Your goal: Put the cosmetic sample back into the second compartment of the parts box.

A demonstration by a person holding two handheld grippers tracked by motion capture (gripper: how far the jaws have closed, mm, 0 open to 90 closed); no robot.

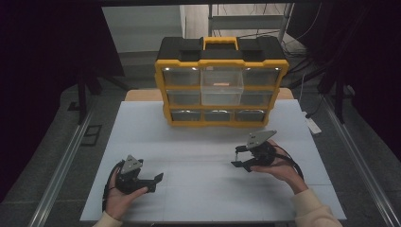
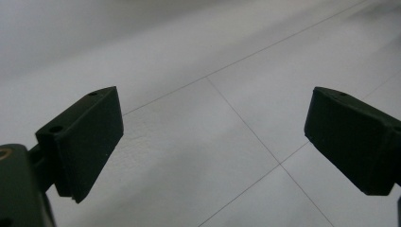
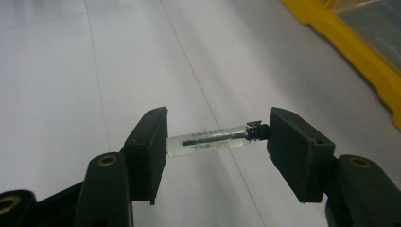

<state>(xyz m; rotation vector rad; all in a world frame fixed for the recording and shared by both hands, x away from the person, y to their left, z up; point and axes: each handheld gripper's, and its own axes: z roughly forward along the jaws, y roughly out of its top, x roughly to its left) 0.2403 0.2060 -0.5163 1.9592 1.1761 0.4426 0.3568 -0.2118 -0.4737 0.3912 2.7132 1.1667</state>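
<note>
My right gripper (image 3: 216, 147) is shut on a small clear glass vial (image 3: 208, 140) with a black cap, clamped end to end between the pads and held level above the white table. In the high view the right gripper (image 1: 238, 156) hovers at the table's right, in front of a yellow and black drawer organiser (image 1: 221, 118). One clear drawer (image 1: 222, 90) in the organiser's upper middle is pulled out and holds something small and orange. My left gripper (image 1: 156, 182) rests low at the front left. Its jaws (image 2: 213, 142) stand wide apart with only bare table between them.
The white table (image 1: 198, 142) has thin seam lines across it. The organiser's yellow base (image 3: 350, 47) shows at the upper right of the right gripper view. A white power strip (image 1: 313, 125) lies on the floor beyond the table's right edge. Dark curtains hang on both sides.
</note>
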